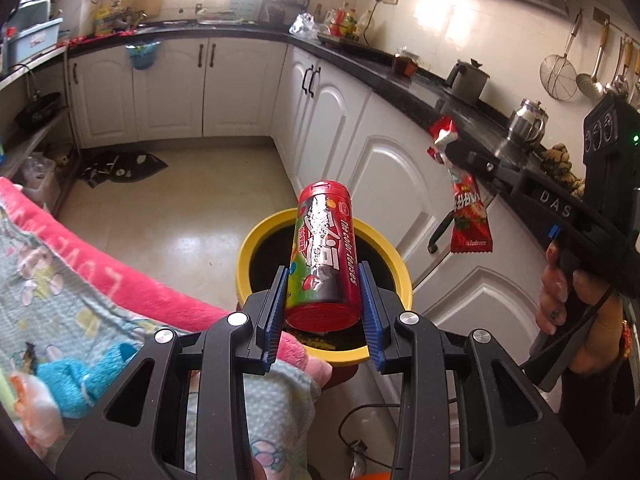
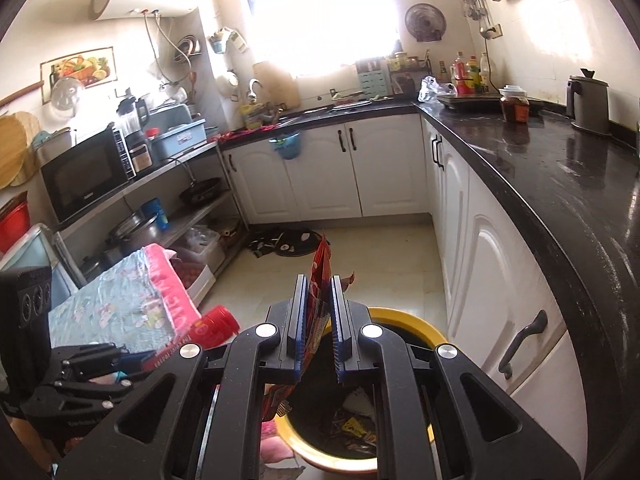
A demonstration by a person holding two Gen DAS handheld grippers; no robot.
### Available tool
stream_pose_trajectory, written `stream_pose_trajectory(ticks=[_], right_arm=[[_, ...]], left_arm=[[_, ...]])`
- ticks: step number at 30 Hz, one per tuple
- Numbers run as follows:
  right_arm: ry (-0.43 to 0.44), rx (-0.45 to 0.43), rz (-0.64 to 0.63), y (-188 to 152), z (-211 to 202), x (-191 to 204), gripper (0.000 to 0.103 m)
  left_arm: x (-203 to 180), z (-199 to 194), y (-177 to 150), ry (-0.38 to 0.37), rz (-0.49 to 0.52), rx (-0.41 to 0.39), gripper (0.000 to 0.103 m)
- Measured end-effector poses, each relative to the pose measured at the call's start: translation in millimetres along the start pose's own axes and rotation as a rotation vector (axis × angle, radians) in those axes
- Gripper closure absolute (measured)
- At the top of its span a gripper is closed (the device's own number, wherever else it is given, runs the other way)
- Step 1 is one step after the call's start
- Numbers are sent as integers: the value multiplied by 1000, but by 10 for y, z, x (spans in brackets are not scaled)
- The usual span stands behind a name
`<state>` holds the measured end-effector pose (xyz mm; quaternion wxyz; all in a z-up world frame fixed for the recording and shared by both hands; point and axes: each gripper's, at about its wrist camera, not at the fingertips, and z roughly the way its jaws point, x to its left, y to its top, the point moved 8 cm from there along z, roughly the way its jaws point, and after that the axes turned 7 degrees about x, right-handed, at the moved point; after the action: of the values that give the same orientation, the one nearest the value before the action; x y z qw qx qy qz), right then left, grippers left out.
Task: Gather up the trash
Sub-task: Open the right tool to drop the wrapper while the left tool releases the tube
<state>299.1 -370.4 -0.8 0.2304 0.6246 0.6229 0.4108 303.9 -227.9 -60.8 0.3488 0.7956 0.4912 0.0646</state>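
Two items held over yellow bin [image 1: 256, 240] | left gripper [image 1: 323, 308] fingers clenched on red canister [image 1: 322, 252] | right gripper [image 2: 318, 320] fingers clenched on wrapper [image 2: 320, 276] | neither dropped yet — bin already part-filled

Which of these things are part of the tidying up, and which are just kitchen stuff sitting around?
Part of the job:
- red candy tube, in the left gripper
- snack wrapper, in the right gripper
- yellow-rimmed bin

Just lying about:
- kettle
- microwave
- pink blanket
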Motion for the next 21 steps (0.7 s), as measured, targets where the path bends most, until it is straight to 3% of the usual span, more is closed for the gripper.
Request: stream_pose_trajectory(ticks=[16, 20, 21], right_arm=[[-37, 123, 68, -203, 678, -391, 91], [-42, 161, 132, -298, 893, -521, 84], [-49, 168, 141, -312, 928, -553, 80]], left_arm=[[48, 718, 9, -13, -18, 119, 76], [122, 850, 21, 5, -43, 127, 74], [159, 876, 20, 5, -58, 130, 68]])
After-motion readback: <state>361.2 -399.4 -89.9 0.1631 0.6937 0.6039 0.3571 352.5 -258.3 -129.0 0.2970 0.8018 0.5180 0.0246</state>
